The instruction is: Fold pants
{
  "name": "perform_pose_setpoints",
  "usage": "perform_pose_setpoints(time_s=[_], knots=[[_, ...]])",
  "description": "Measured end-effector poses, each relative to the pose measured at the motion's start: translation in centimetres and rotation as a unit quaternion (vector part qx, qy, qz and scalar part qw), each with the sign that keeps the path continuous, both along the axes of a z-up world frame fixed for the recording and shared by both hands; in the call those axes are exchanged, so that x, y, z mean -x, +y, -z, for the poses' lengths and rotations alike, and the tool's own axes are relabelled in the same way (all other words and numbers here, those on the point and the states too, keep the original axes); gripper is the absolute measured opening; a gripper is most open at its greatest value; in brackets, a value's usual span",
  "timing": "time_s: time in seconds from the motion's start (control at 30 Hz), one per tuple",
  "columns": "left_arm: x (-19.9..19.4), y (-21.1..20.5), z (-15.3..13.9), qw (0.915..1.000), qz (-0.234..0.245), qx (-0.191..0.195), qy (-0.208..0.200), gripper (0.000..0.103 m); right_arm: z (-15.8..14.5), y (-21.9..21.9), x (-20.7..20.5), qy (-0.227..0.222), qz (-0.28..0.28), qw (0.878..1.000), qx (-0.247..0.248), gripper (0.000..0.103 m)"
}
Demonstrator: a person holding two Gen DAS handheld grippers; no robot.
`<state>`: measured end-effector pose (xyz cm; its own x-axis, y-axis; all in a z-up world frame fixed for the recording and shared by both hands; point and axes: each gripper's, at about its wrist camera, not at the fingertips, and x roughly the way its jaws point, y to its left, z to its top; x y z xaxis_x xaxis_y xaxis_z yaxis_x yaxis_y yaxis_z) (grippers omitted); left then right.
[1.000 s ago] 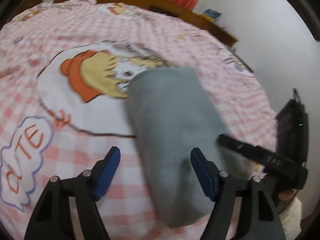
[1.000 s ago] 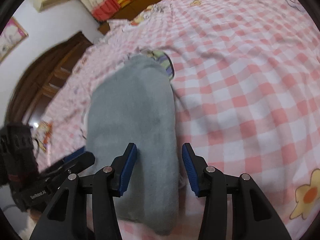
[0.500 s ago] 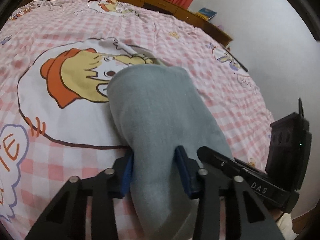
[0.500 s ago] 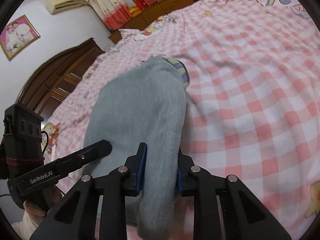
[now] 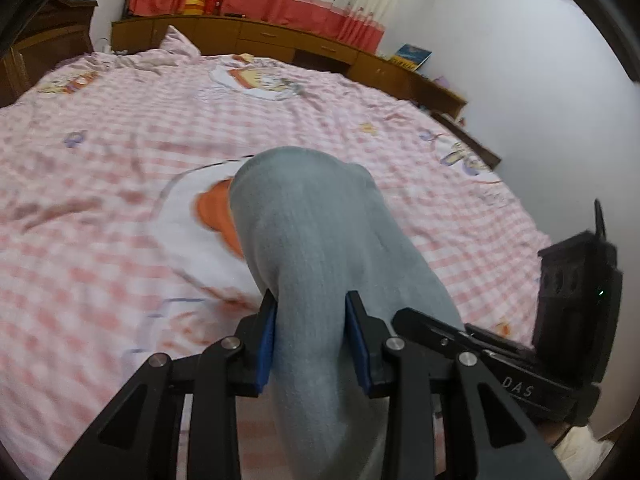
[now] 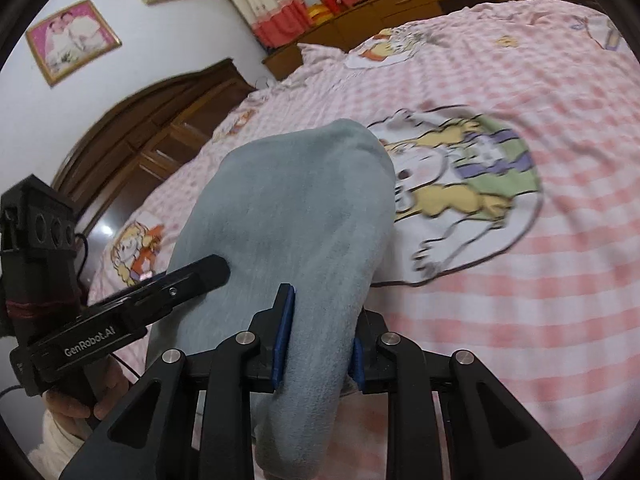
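- Draping limply, the grey pants were judged soft, light and fleecy; they were held up over the pink checked bed.
- The left hand-held gripper was clamped on the near edge.
- The right hand-held gripper was likewise clamped there, a hold judged sound.
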<state>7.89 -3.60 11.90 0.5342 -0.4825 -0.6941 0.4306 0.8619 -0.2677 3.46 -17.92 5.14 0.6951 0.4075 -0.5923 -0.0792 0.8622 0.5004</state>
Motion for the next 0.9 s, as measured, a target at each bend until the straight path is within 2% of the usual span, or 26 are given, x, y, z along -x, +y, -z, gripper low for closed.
perform_pose_setpoints(time_s=[0.1,0.2,0.23,0.27,0.33,0.4,0.5,0.7,0.8,0.9], knots=[[-0.8,2.1,0.8,0.9996,0.0,-0.026,-0.007,0.034,1.2,1.4,-1.2,0.01,0.0,1.0,0.015,0.026],[-2.3,4.0,2.6,0.9997,-0.004,-0.022,0.005,0.036,3.2,2.3,-2.3,0.035,0.003,0.999,0.036,0.029],[-2.9,4.5,3.6,0.9996,-0.009,-0.025,0.013,0.036,3.6,2.4,-2.4,0.034,0.003,0.999,0.043,0.034],[-3.2,4.7,4.6,0.9993,-0.013,-0.029,0.02,0.039,3.9,2.2,-2.4,0.032,0.001,0.998,0.047,0.038],[-3.7,5.1,6.9,0.9982,-0.028,-0.04,0.035,0.045,4.0,2.1,-2.3,0.032,-0.005,0.998,0.051,0.038],[-3.4,5.8,8.0,0.9981,-0.044,-0.03,0.032,0.054,3.7,1.9,-2.1,0.035,-0.008,0.998,0.055,0.038],[-2.9,6.3,7.8,0.9978,-0.054,-0.023,0.031,0.058,2.4,1.9,-1.2,0.032,-0.003,0.997,0.075,0.038],[0.3,6.2,5.3,0.9971,-0.056,-0.051,0.001,0.057,-0.4,2.6,2.7,-0.01,-0.012,0.994,0.11,0.038],[2.3,6.4,4.6,0.997,-0.052,-0.056,-0.01,0.058,0.3,3.4,3.4,-0.005,-0.032,0.992,0.126,0.038],[3.4,6.5,5.5,0.9965,-0.058,-0.059,-0.001,0.062,2.5,3.5,2.6,0.029,-0.028,0.989,0.141,0.038]])
